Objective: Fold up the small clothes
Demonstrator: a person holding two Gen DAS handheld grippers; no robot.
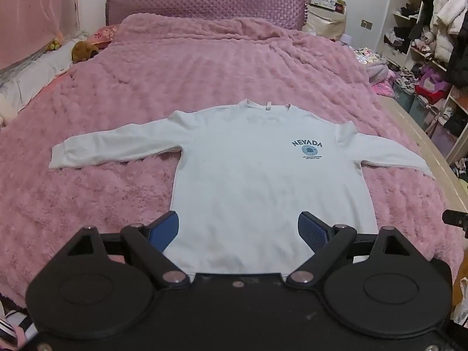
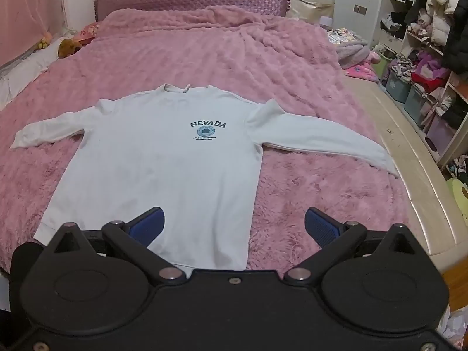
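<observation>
White long-sleeved sweatshirt [image 1: 257,175] lies flat, front up, on the pink fleecy blanket [image 1: 204,67], both sleeves spread sideways, collar at the far end. Left gripper [image 1: 237,231]: jaws spread wide, empty, hovering above the hem; the body of the garment fills the gap ahead of it and the hem's near-left corner sits just beside its left pad [image 1: 166,228]. Right gripper [image 2: 233,228]: jaws likewise spread, empty; its left pad [image 2: 147,225] sits over the fabric, its right pad over bare blanket, so the garment's right side edge runs forward between them. No fold made yet. Risks, as judged: the pile is deep and the cloth thin, so a pinch at the hem could take blanket fibres along, or only the top layer, leaving the back panel behind and bunching the fold. The far right cuff [image 2: 383,158] lies near the blanket's edge, ahead and right of the right gripper; a careless drag could pull it off.
</observation>
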